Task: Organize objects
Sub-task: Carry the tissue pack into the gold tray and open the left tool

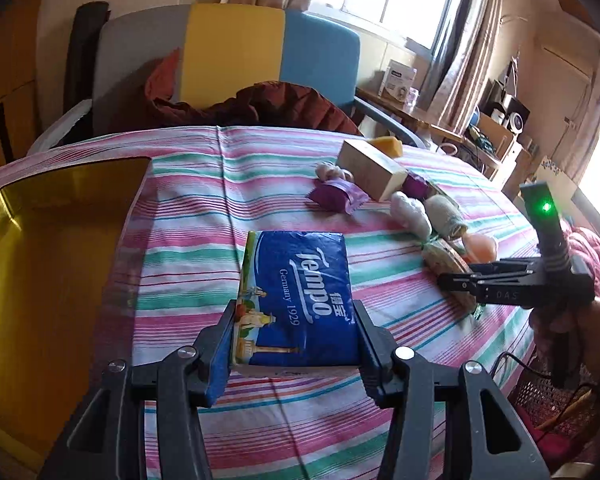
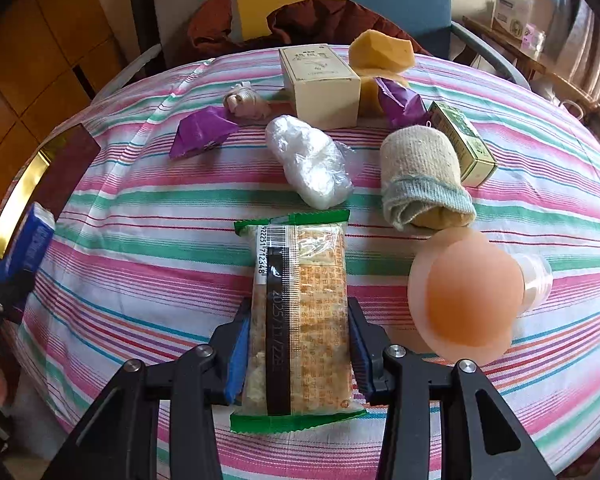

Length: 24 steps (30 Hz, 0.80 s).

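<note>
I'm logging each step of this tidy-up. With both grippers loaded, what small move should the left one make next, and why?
Probably carry the Tempo tissue pack leftward over the gold tray and release it there. The left gripper is already shut on the pack, and the tray sits open just to its left. The right gripper holds a cracker packet, so it can follow afterwards.

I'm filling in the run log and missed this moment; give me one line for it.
left gripper: jaws shut on tissue pack | right gripper: jaws shut on cracker packet | gold tray: left of tissue pack
</note>
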Each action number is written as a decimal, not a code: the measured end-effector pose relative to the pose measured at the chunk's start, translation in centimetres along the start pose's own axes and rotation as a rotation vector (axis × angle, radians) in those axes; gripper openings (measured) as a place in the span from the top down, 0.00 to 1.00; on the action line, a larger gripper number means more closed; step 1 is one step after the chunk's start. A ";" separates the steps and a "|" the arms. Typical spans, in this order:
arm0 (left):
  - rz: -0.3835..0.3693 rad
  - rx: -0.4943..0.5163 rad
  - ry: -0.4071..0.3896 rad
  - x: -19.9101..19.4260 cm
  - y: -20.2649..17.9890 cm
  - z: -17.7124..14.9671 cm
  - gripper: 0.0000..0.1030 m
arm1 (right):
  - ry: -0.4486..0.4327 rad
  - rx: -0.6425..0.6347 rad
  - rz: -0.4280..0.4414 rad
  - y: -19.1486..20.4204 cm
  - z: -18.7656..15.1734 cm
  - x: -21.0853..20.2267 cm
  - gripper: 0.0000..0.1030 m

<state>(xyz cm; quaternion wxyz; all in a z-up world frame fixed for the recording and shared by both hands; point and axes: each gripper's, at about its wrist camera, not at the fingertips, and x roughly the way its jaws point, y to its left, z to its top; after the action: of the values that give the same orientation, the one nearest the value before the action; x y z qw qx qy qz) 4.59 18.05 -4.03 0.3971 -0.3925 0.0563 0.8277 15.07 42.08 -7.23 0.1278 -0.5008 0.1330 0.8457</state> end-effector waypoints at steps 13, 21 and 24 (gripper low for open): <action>0.134 -0.197 -0.051 -4.4 10.5 0.1 0.49 | 0.017 0.117 0.054 0.9 1.0 -0.7 0.59; 0.233 -0.260 0.018 -4.2 15.7 -1.0 0.49 | -0.035 0.039 0.197 9.3 2.5 -2.7 0.59; 0.263 -0.280 0.052 -3.9 17.2 -1.6 0.49 | -0.055 0.007 0.260 12.6 3.1 -3.8 0.59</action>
<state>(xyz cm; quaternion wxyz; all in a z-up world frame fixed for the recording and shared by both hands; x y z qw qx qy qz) -5.04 3.36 -6.14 0.2252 -0.4545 0.0017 0.8618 9.89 31.17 -1.25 0.0227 -0.4557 0.1963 0.8679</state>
